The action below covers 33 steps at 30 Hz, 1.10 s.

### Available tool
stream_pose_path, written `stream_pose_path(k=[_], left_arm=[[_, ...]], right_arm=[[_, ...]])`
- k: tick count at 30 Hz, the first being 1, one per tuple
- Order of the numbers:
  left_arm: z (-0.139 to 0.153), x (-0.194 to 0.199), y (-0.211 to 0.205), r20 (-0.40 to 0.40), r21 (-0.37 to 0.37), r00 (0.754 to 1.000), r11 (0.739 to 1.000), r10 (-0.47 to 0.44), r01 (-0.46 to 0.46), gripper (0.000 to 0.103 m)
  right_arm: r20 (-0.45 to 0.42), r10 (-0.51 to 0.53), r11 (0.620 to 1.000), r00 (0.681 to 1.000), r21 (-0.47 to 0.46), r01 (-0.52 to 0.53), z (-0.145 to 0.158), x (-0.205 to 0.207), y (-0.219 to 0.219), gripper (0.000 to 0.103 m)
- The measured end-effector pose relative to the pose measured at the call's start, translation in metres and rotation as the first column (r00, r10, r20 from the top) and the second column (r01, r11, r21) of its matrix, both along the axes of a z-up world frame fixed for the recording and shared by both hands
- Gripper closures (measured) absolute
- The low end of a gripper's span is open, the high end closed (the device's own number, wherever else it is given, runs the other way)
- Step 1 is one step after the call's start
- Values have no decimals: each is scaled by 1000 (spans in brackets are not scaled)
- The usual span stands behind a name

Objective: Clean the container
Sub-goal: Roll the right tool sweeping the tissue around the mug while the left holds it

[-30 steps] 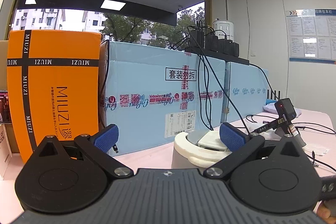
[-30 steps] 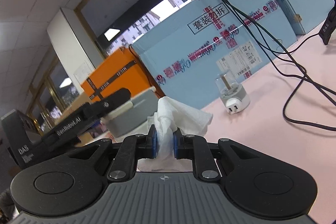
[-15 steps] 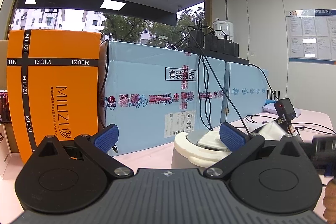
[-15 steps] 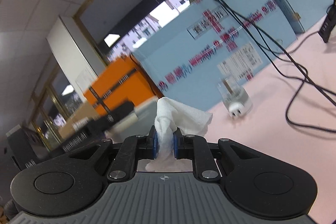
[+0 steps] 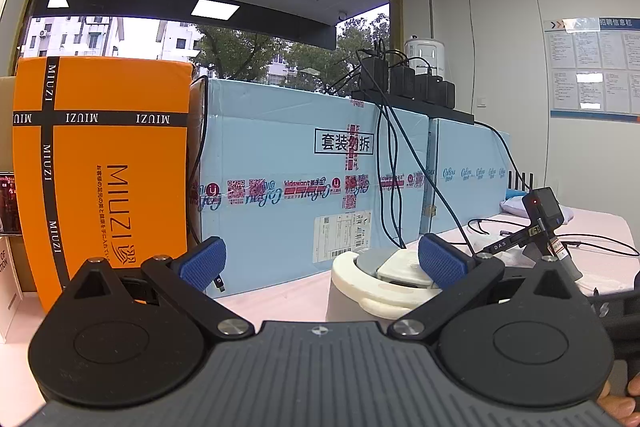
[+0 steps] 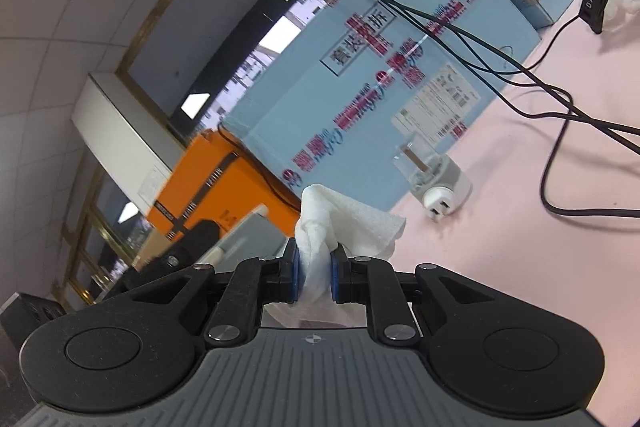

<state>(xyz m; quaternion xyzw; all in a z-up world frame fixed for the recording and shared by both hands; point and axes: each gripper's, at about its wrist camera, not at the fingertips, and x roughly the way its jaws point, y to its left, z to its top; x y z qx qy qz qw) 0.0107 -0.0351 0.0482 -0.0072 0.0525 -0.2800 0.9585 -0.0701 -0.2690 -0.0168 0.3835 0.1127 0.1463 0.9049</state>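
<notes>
My left gripper [image 5: 320, 261] is open, its blue pads wide apart. A grey container with a cream-white lid [image 5: 372, 281] stands just ahead of it, by the right pad. My right gripper [image 6: 314, 269] is shut on a crumpled white paper towel [image 6: 340, 227] and is tilted above the pink table [image 6: 520, 247]. In the right wrist view the grey container [image 6: 248, 243] shows at the left, partly hidden behind the black left gripper [image 6: 192, 243].
Light blue cartons [image 5: 304, 179] and an orange MIUZI box [image 5: 100, 167] stand along the table's back. Black cables [image 6: 560, 131] trail over the table. A white plug adapter [image 6: 436, 183] lies near the cartons. A small black camera on a stand [image 5: 540, 227] is at the right.
My right gripper has swung and tilted with the paper towel still in it; its view has rolled. The left gripper has barely moved.
</notes>
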Motion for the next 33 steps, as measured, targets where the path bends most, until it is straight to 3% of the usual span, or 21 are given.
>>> stream_pose_path(k=[7, 17, 33], left_arm=[[0, 0, -1, 0, 1, 1000, 1000, 0, 0, 0], [0, 0, 0, 1, 0, 1000, 1000, 0, 0, 0], [-1, 0, 1, 2, 1, 1000, 1000, 4, -4, 0]], right_arm=[[-128, -18, 984, 992, -177, -5, -10, 5, 14, 89], [-22, 44, 997, 999, -61, -45, 2, -12, 5, 89], [49, 60, 997, 997, 36, -61, 11, -19, 5, 89]])
